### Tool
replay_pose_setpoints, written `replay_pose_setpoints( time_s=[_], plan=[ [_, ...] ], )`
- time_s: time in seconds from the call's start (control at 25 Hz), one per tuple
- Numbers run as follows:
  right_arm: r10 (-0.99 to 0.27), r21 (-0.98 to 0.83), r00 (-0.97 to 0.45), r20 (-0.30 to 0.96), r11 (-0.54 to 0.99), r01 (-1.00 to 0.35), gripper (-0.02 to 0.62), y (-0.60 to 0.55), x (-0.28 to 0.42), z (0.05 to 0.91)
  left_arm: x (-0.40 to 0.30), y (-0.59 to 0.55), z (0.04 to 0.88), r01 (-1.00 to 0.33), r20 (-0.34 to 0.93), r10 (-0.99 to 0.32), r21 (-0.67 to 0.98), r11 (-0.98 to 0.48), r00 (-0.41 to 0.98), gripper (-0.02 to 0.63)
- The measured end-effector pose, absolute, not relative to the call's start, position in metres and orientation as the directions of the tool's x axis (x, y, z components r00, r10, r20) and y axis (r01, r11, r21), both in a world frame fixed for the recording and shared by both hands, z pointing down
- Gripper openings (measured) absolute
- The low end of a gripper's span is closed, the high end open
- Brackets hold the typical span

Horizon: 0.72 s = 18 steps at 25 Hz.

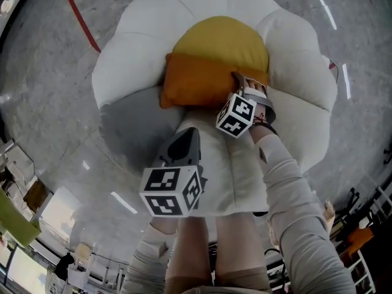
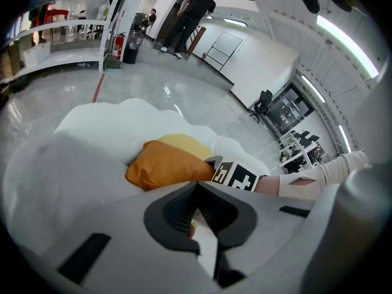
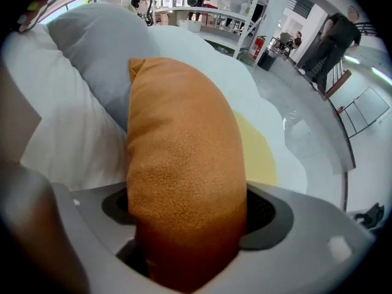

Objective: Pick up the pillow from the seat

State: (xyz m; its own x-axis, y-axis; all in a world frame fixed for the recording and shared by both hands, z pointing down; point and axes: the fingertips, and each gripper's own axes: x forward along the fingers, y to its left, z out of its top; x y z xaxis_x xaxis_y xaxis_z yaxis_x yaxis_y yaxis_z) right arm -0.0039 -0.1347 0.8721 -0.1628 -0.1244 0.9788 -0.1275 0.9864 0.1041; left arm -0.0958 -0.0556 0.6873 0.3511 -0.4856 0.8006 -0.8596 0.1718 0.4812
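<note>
An orange pillow (image 1: pixel 196 81) lies on a white, egg-shaped seat (image 1: pixel 141 48) with a yellow centre (image 1: pixel 223 38). My right gripper (image 1: pixel 242 81) reaches in from the right and is shut on the pillow's right end. In the right gripper view the pillow (image 3: pixel 184 164) fills the gap between the jaws, both pads pressing into it. My left gripper (image 1: pixel 185 141) hangs nearer me, over the seat's front, shut and holding nothing. From the left gripper view the pillow (image 2: pixel 165 164) lies ahead, with the right gripper's marker cube (image 2: pixel 236 175) at its right end.
A grey cushion part (image 1: pixel 131 121) of the seat lies left of the pillow. The floor is polished grey with a red line (image 1: pixel 79 17). Shelving (image 2: pixel 61 35), a fire extinguisher (image 2: pixel 119 45) and standing people (image 2: pixel 193 11) are far off. My legs show at the bottom of the head view.
</note>
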Motion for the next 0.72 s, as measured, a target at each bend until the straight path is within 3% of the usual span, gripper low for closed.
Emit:
replay_pose_setpoints(
  time_s=[0.32, 0.72],
  plan=[
    [-0.169, 0.115, -0.170, 0.971, 0.951, -0.288, 0.414, -0.149, -0.004, 0.851, -0.093, -0.056, 0.676, -0.866, 0.801, -0.487, 0.474, 0.161, 0.348, 0.006],
    [-0.211, 0.136, -0.164, 0.964, 0.915, -0.380, 0.416, -0.157, 0.010, 0.809, -0.085, -0.056, 0.655, -0.873, 0.795, -0.503, 0.465, 0.145, 0.340, 0.006]
  ],
)
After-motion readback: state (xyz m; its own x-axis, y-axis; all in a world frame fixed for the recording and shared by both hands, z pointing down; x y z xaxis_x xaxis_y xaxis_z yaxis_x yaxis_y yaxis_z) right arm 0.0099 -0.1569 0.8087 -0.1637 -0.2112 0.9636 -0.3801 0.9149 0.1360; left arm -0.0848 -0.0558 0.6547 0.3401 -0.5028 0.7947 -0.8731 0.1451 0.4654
